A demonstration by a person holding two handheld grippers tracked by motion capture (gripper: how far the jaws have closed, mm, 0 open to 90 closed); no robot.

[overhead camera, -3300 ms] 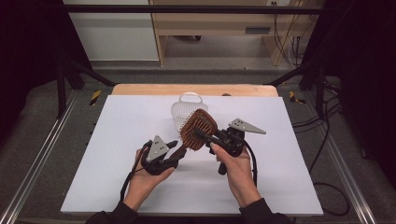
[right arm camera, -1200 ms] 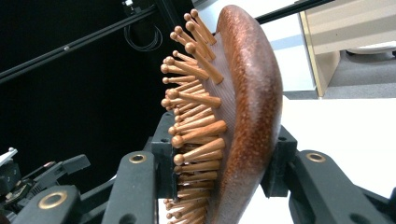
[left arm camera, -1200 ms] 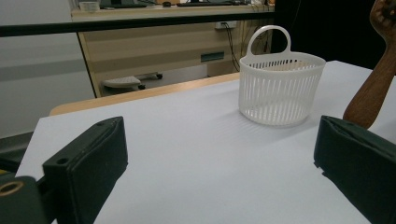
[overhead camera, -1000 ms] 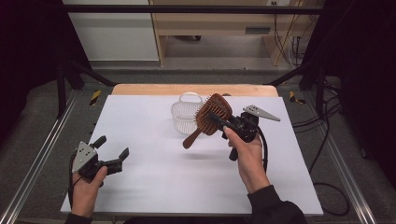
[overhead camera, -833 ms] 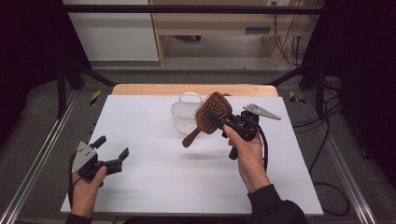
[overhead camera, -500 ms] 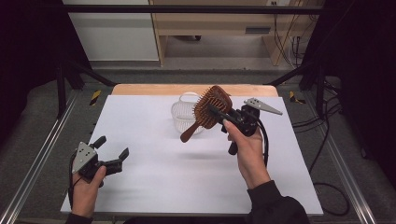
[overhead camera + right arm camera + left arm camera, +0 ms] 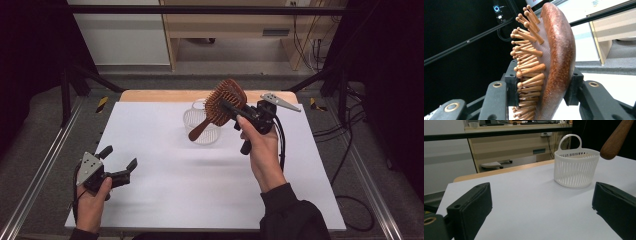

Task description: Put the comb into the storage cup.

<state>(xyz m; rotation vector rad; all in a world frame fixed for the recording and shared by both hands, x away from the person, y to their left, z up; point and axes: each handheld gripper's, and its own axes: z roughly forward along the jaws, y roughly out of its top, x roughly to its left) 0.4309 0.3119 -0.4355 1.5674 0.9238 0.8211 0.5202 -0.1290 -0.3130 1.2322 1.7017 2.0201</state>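
Left gripper (image 7: 119, 170), nearest, rests low at the table's (image 7: 165, 185) front left corner, jaws spread wide with nothing between them. Right gripper (image 7: 231, 105) is raised above the table's far middle, jaws pinching the head of a hairbrush (image 7: 225, 102): one pad among the pegs, the other on the rounded back. Brush is glossy reddish-brown wood with ball-tipped wooden pegs; handle slants down over the basket (image 7: 202, 126), apart from it. Basket is white slatted plastic, oval, with a loop handle.
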